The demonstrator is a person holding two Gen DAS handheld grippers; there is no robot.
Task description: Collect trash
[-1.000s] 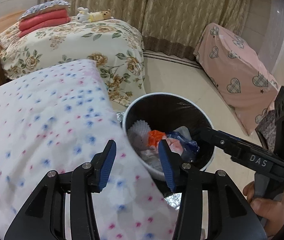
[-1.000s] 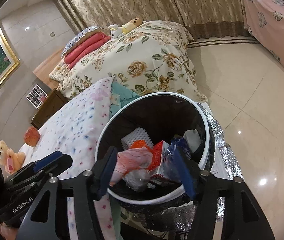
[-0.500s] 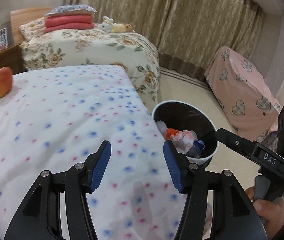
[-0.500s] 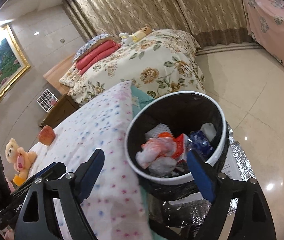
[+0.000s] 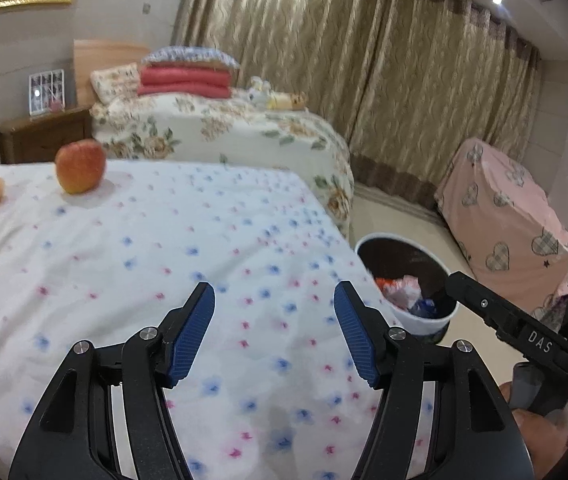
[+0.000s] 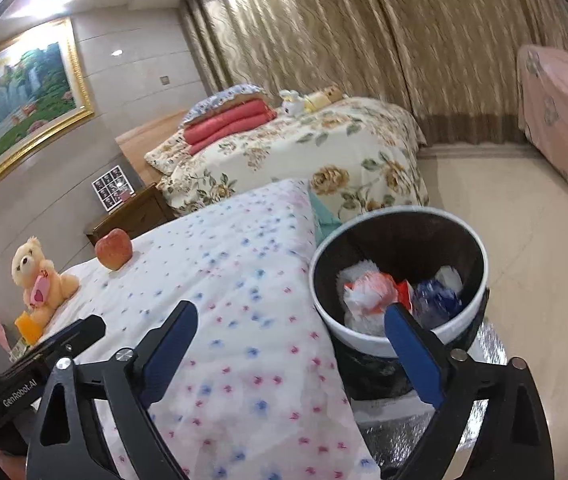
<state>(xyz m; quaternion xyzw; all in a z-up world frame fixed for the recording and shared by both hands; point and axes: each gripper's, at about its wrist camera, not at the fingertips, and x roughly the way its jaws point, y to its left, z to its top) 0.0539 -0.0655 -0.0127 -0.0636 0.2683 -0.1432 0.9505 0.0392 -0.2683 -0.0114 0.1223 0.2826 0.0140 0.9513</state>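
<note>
Both claws empty, jaws opening — left claw (image 5: 274,334) over the dotted white bed cover (image 5: 144,264), right claw (image 6: 289,346) nearer the white-rimmed black trash bin (image 6: 397,280), which stands on the floor off the bed's far right corner, crumpled wrappers (image 6: 375,292) inside.

bin (image 6: 397,220) – upright, beside bed | trash (image 6: 371,290) – crumpled, inside
</note>
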